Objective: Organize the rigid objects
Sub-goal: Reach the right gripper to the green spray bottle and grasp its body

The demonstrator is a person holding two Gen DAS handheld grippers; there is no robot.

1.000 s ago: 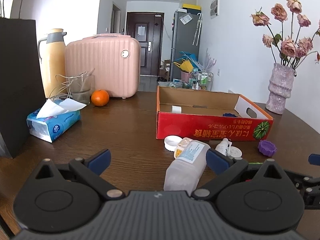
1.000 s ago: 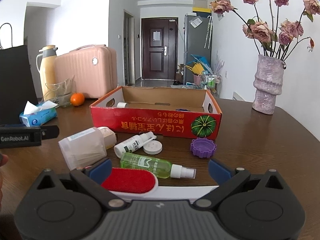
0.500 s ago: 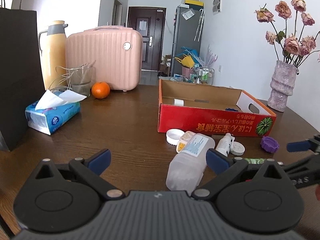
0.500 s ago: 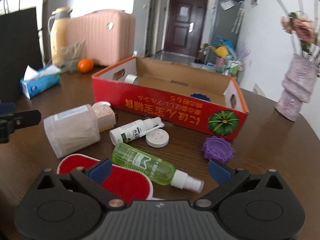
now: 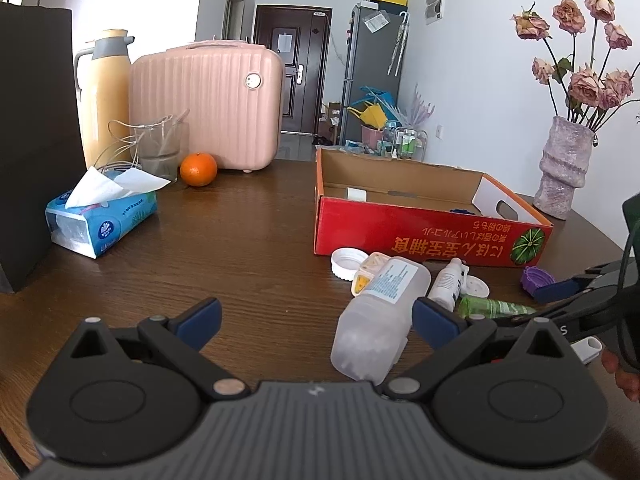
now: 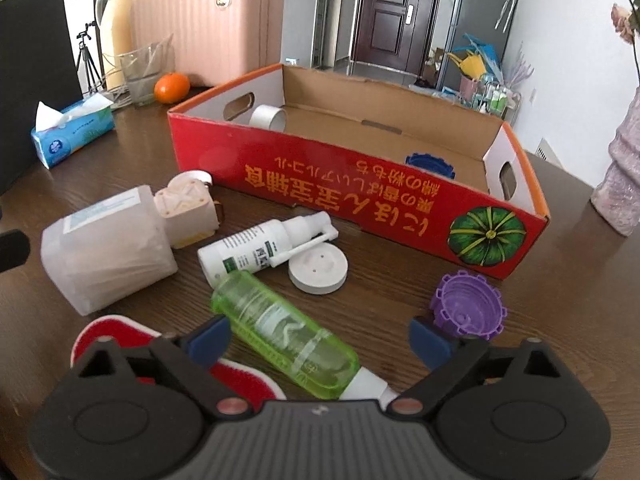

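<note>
Green spray bottle lying flat; red box open

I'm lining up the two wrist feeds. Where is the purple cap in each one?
Left wrist: the purple cap lies at the far right, on the table below the red box's pumpkin corner, just behind the right gripper's blue fingertip.
Right wrist: the purple cap lies right of centre, just beyond the right fingertip of the open right gripper.
Shared landmark: the pumpkin picture on the box front.
</note>
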